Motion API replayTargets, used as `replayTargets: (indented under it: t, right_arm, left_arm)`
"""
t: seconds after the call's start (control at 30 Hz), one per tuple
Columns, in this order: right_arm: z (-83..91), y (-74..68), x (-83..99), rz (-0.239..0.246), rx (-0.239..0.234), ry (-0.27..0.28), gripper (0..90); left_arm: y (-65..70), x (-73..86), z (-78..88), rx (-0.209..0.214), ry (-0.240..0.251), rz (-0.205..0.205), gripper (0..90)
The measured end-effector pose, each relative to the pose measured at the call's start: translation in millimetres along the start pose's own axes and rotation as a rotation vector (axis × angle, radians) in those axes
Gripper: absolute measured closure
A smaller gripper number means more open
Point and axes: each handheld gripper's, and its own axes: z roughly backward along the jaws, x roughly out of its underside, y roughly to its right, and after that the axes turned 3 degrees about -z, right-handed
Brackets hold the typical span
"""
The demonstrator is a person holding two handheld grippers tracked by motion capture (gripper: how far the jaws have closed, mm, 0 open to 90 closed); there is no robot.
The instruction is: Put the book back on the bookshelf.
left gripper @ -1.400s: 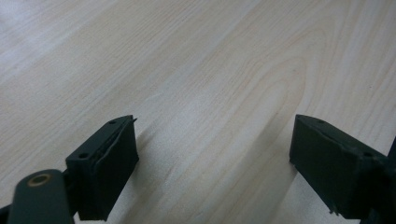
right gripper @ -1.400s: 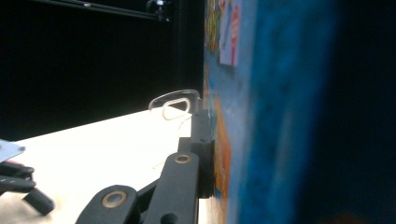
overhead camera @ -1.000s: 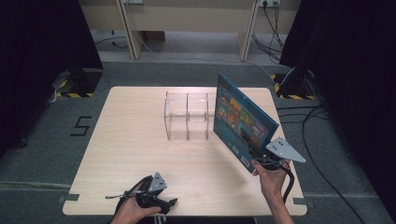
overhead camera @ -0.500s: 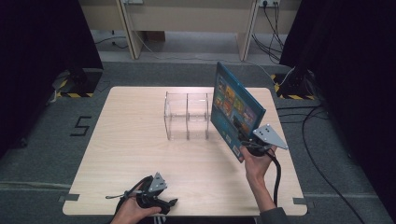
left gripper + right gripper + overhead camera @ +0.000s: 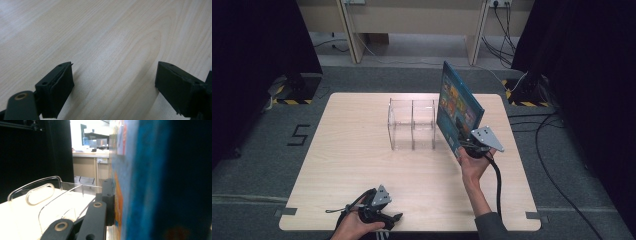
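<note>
Nearest, left gripper [image 5: 374,212] rests at the near table [image 5: 337,165] edge, jaws spread, nothing between them; its own view gives bare wood grain [image 5: 105,45] and no sight of the work. Further out, right gripper [image 5: 472,147] is clamped on the lower edge of the blue book [image 5: 457,112], held upright above the table, just right of the clear divided rack [image 5: 412,125]. Judgement: pickup done, slotting into a compartment not yet done. Right gripper view shows a pad [image 5: 108,202] pressed flat on the cover and empty rack slots beyond.

One blue book [image 5: 457,112], one clear two-compartment rack [image 5: 412,123], two tools, one table [image 5: 347,150]
</note>
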Motion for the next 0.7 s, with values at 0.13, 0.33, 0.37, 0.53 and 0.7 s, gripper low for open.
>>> replayTargets:
  t: [0.13,0.33,0.37,0.53,0.7]
  right_arm:
    - [-9.3,-3.9,4.0,0.017,0.032,0.001,82.7]
    - [-18.3,-9.3,10.7,0.046,0.081,-0.001,82.7]
    - [-19.2,-9.3,12.2,0.040,0.085,-0.003,82.7]
    - [-22.8,-8.7,18.1,0.011,0.099,0.003,82.5]
    - [-21.9,-11.0,19.1,0.003,0.110,0.008,82.2]
  left_arm:
    - [0.4,0.1,0.1,0.000,0.000,-0.002,13.8]
    - [0.7,0.3,0.3,0.001,0.001,-0.004,13.9]
    - [0.9,0.3,0.3,0.001,0.000,-0.004,13.9]
    - [1.4,0.1,0.3,0.005,-0.001,-0.008,13.9]
    - [1.6,0.3,0.5,0.007,-0.001,-0.010,13.9]
